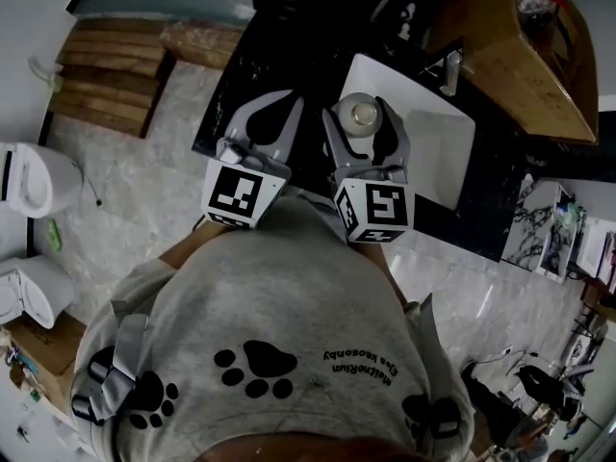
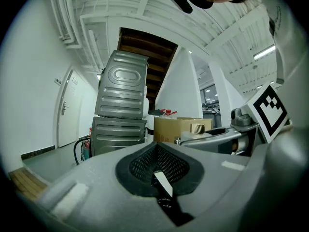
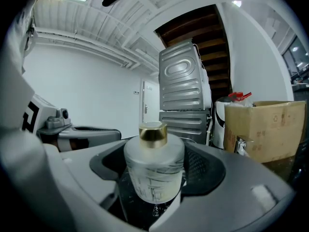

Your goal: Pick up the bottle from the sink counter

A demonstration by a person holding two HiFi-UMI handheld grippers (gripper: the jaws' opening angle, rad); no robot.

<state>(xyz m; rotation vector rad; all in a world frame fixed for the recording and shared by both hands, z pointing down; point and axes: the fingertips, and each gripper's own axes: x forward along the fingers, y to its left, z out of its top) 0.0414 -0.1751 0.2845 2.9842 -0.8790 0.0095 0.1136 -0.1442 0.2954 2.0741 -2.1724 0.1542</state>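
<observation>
A frosted white bottle (image 3: 154, 170) with a gold cap (image 3: 153, 133) stands upright between the jaws of my right gripper (image 3: 157, 178), which is shut on its body. In the head view the bottle (image 1: 363, 114) sits in the right gripper (image 1: 364, 121) over the black sink counter (image 1: 241, 75), at the left rim of the white basin (image 1: 438, 138). Whether its base rests on the counter I cannot tell. My left gripper (image 1: 269, 109) hangs just left of it, shut and empty; its pads meet in the left gripper view (image 2: 157, 153).
A chrome tap (image 1: 450, 70) stands at the basin's far edge. A wooden shelf (image 1: 520, 56) lies at the far right and wooden steps (image 1: 106, 70) at the far left. Stacked grey machines (image 2: 120, 110) and a cardboard box (image 3: 265, 127) stand ahead. A toilet (image 1: 29, 181) is at the left.
</observation>
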